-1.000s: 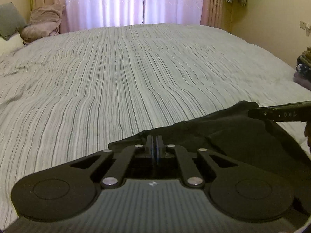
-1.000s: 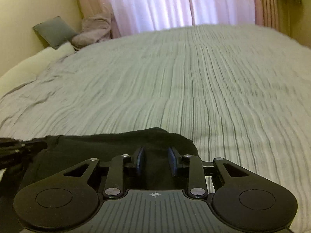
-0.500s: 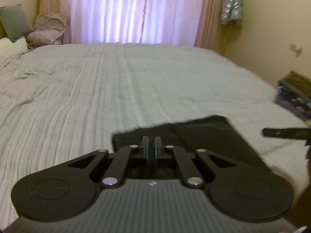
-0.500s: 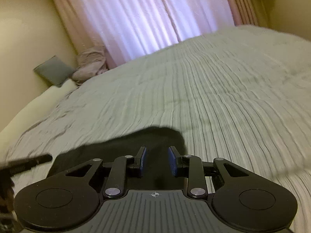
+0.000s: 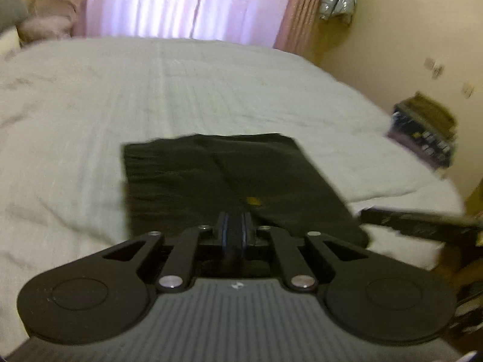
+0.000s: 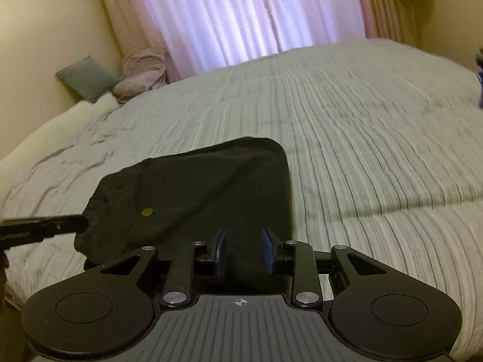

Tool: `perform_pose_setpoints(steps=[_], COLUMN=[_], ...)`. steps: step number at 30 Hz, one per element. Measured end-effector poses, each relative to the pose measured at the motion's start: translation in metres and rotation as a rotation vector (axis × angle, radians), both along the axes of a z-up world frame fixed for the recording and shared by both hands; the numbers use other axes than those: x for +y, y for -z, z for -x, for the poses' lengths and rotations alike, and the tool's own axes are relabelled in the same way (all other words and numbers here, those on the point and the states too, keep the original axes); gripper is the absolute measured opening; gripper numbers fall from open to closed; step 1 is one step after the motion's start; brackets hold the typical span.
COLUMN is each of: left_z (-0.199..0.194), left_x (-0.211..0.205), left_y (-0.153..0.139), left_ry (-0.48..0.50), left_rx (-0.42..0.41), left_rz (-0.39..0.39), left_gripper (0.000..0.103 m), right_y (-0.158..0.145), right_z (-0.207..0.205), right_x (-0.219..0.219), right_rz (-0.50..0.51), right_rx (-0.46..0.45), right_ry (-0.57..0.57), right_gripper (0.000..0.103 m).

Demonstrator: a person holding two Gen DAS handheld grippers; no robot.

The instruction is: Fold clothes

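A: Reading from the left, we see the left gripper (image 5: 235, 231), a black plastic linkage with round silver pivots. Its blue-edged pads stand almost together and the jaws are opening. Does it hold cloth?

B: We cannot tell. The pads sit over the near edge of the black garment (image 5: 211, 178), but the dark gap between them hides any fabric.

A: And the garment itself?

B: We see a matte, soft, dark cloth lying flat on the bed (image 5: 90, 96) as a rough rectangle, with a straight seam or fold line running down its middle. A small round yellow mark (image 5: 253, 201) lies near that line. The far edge is straight; the left edge is slightly ruffled.

A: Moving right, what do we note?

B: The right gripper (image 6: 244, 250) has its flat blue pads parted by a moderate gap. The garment's near edge passes under and between them, though we cannot tell whether the pads press on it. In this view the far right corner of the cloth is rounded.

A: The surroundings?

B: The bedcover is pale, crinkled and finely striped. Behind it hang sheer pinkish curtains (image 6: 253, 15) in vertical pleats. A grey square cushion (image 6: 86, 78) and a crumpled pink bundle (image 6: 142, 71) rest by the wall.
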State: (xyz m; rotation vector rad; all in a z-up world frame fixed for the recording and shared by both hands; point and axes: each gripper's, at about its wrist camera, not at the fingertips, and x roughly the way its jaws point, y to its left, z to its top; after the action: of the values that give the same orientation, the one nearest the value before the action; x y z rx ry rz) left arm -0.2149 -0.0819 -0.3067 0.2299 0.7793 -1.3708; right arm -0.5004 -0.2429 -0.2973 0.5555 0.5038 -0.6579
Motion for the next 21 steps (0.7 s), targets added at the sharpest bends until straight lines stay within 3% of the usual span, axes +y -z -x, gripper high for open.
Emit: perform_pose_setpoints(steps=[7, 13, 14, 15, 21], left_z=[-0.018, -0.033, -0.033, -0.033, -0.018], left_x=[-0.017, -0.041, -0.043, -0.045, -0.04], left_y=[0.025, 0.055, 0.056, 0.057, 0.056], left_ry=[-0.022, -0.092, -0.097, -0.103, -0.067], left_rx=[0.339, 0.498, 0.485, 0.456, 0.241], left_rz=[0.007, -0.007, -0.004, -0.002, 0.029], left_gripper=[0.016, 0.014, 0.012, 0.0, 0.003], right_y=[0.013, 0.018, 0.019, 0.021, 0.023], right_z=[0.018, 0.022, 0.023, 0.024, 0.021], right_x=[-0.012, -0.018, -0.017, -0.017, -0.016], right_rz=[-0.092, -0.163, -0.173, -0.183, -0.206], right_rx=[-0.014, -0.064, -0.071, -0.079, -0.065], right_ry=[0.065, 0.081, 0.086, 0.092, 0.098], right_gripper=[0.03, 0.03, 0.03, 0.03, 0.03])
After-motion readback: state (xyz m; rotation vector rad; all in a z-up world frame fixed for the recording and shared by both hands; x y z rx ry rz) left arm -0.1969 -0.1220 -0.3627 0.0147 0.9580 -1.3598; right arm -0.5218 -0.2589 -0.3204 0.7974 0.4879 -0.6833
